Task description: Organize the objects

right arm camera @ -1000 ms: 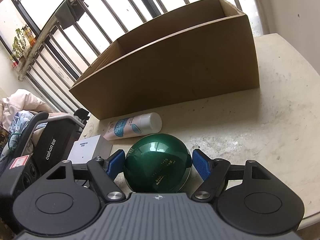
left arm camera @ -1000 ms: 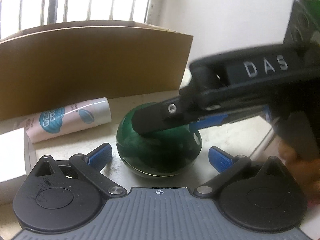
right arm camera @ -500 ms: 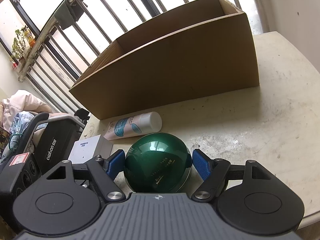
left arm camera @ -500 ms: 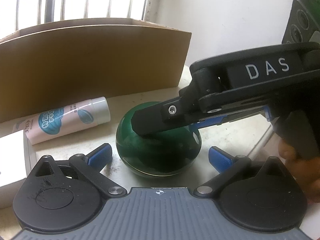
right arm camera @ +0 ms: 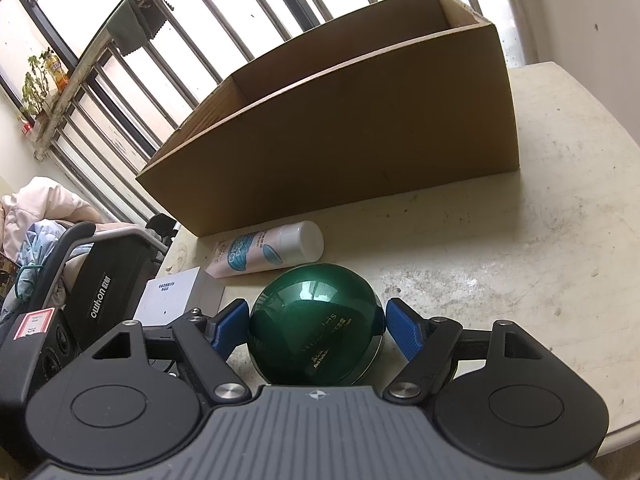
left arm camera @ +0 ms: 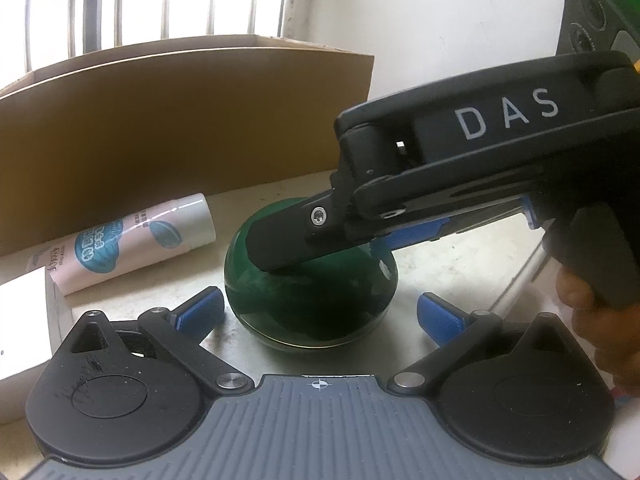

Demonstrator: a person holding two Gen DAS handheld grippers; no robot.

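Straddling the green dome-shaped jar [right arm camera: 316, 326], the right gripper [right arm camera: 316, 328] has its blue pads [right arm camera: 404, 330] standing just off either flank — spread, not yet pinching, with a sliver of tabletop visible on each side. The left gripper [left arm camera: 320, 312] sits low in front of the same jar, jaws apart and holding nothing; seen from its camera, the other tool's black finger crosses over the top of the jar.

The jar rests on the pale, scuffed table [right arm camera: 540, 248], near its front edge. Just behind it a white tube with teal print [right arm camera: 266, 250] lies on its side, and a small white box [right arm camera: 176, 294] sits off to the left. Beyond them stands the open cardboard box [right arm camera: 360, 140] — whether anything is in it cannot be seen, as the front wall hides the floor.

By the look of it, sorting has barely begun: three items are out on the table, none lifted. Closing on the jar seems the step in hand, then the tube and the small box remain.
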